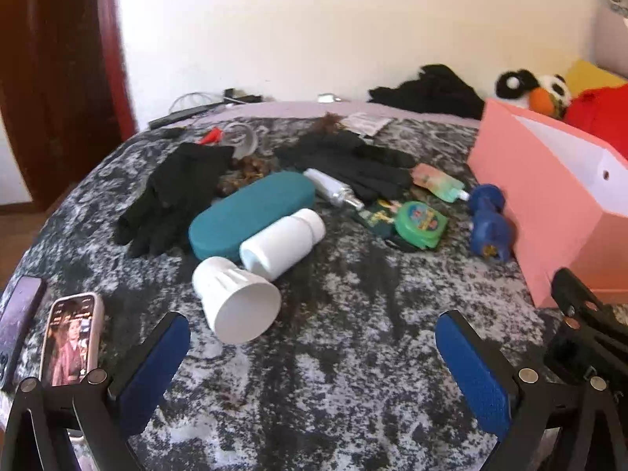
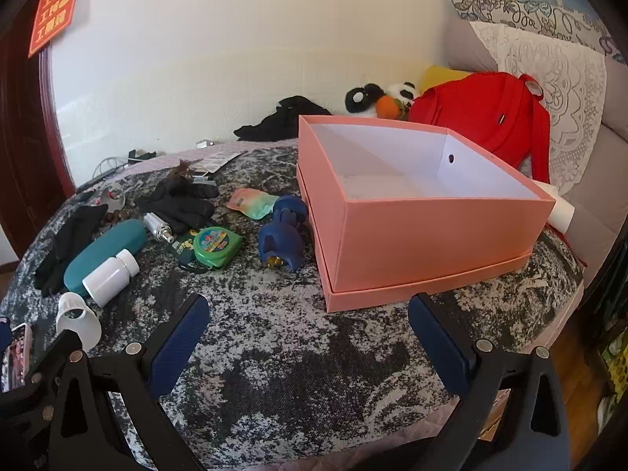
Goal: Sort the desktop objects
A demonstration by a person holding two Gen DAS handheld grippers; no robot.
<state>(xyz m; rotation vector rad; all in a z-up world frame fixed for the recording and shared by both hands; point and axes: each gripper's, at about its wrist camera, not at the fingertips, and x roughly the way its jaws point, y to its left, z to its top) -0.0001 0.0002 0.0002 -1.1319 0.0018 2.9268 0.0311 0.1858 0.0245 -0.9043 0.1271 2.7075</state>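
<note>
L gripper (image 1: 312, 357) & R gripper (image 2: 308, 337) both wide open, holding nothing; bare blanket (image 2: 294, 353) under both, pink box (image 2: 412, 235) just beyond R.

both cameras are sitting just behind their tools, looking forward and downward across the mottled grey cover (image 1: 314, 373). the left view is facing the clutter from near, the pink box (image 1: 549, 212) cut off at its right. the right view is facing the pink box (image 2: 412, 235), the same clutter lying at its left.
</note>
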